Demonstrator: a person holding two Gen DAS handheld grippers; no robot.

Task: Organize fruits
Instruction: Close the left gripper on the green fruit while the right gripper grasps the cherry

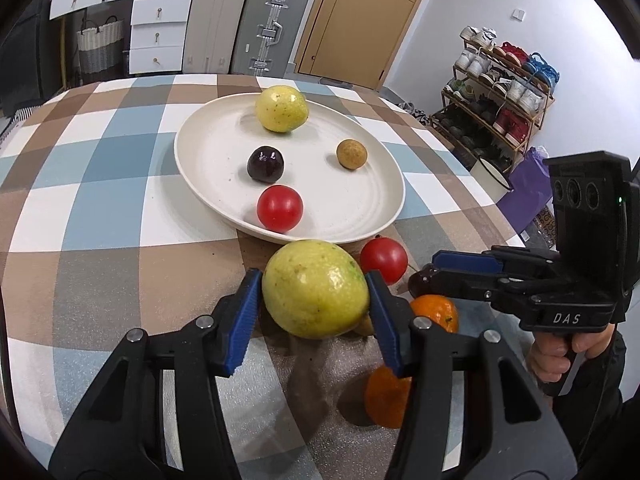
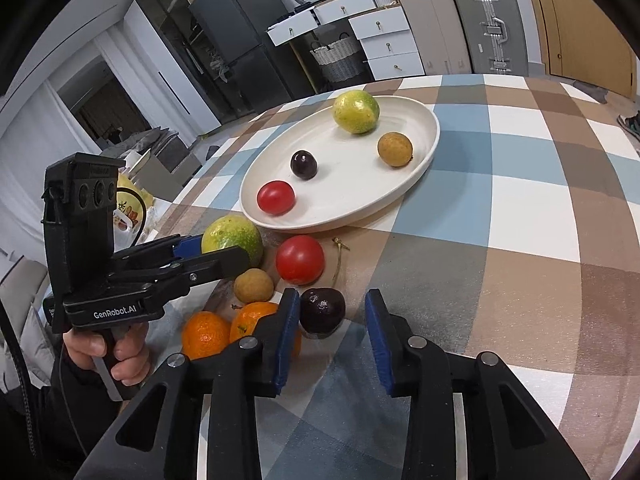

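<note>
My left gripper is shut on a yellow-green round fruit, held just above the table before the white plate; it also shows in the right wrist view. The plate holds a second yellow-green fruit, a dark plum, a brown longan and a red tomato. My right gripper is open, with a dark plum between its fingers, close to the left one. Loose beside it lie a red tomato, a longan and two oranges.
The checked tablecloth covers the round table. A shoe rack stands to the right beyond the table edge. Suitcases and white drawers stand at the back wall.
</note>
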